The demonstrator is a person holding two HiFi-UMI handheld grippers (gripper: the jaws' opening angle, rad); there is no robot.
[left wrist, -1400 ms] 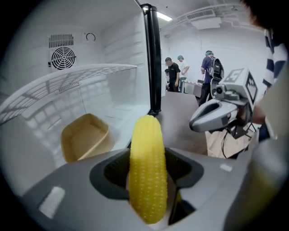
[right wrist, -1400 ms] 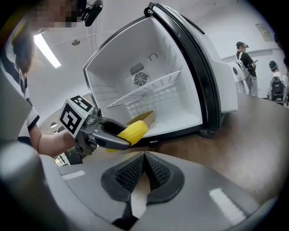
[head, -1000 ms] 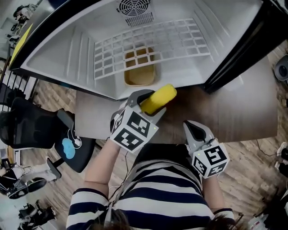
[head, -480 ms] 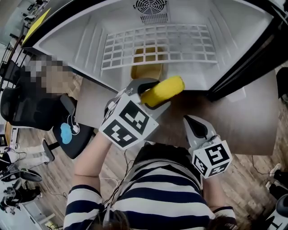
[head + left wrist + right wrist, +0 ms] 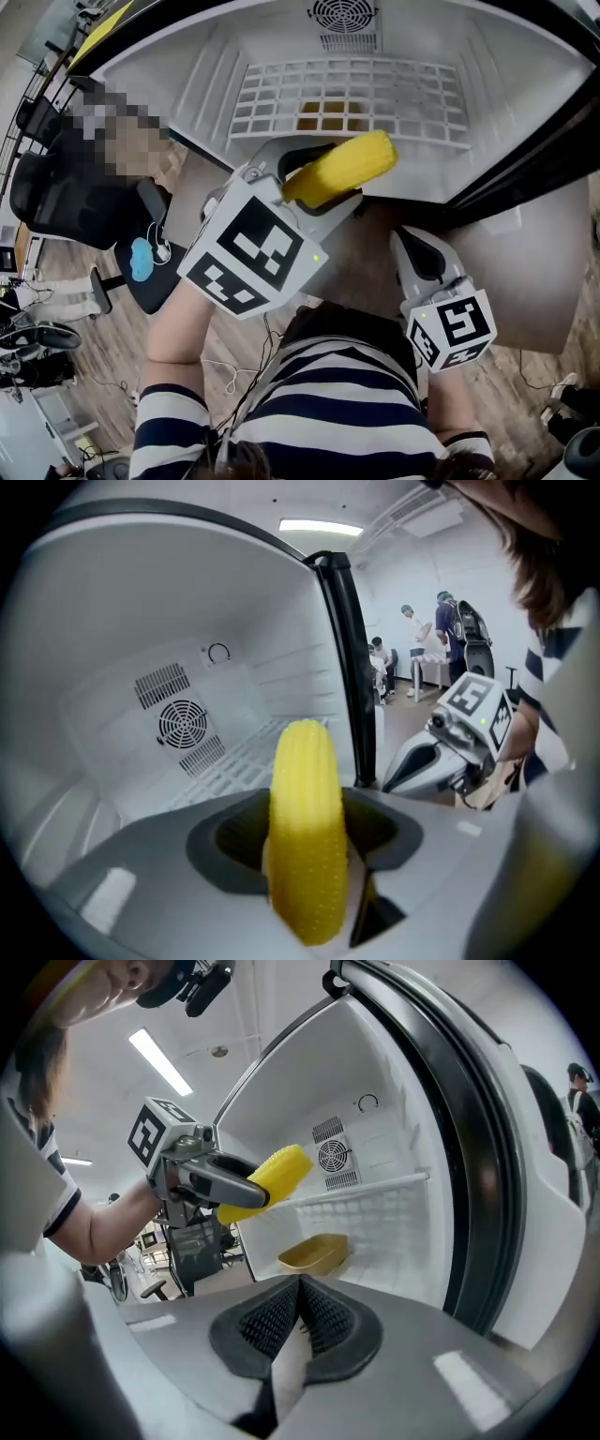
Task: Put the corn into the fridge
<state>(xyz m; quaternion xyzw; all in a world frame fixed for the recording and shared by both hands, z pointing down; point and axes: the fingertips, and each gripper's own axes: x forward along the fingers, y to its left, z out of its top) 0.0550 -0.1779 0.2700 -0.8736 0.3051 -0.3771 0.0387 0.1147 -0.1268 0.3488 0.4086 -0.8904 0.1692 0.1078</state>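
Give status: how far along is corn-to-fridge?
Done: fridge stands open, corn is picked up. In hand: left gripper shut on the corn, holding it at the opening near the wire shelf. Remaining: carry it inside, set it down, release. Right gripper is shut, empty.

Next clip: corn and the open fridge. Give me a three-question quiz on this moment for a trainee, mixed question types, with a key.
1. True or false: the corn already lies on the wire shelf.
2. The right gripper is: A) shut, holding nothing; B) shut on the corn; C) wide open.
3. Fill in: inside the fridge, the yellow tray sits ___ the wire shelf.
Key: 1 false, the left gripper holds the corn in the air; 2 A; 3 below.
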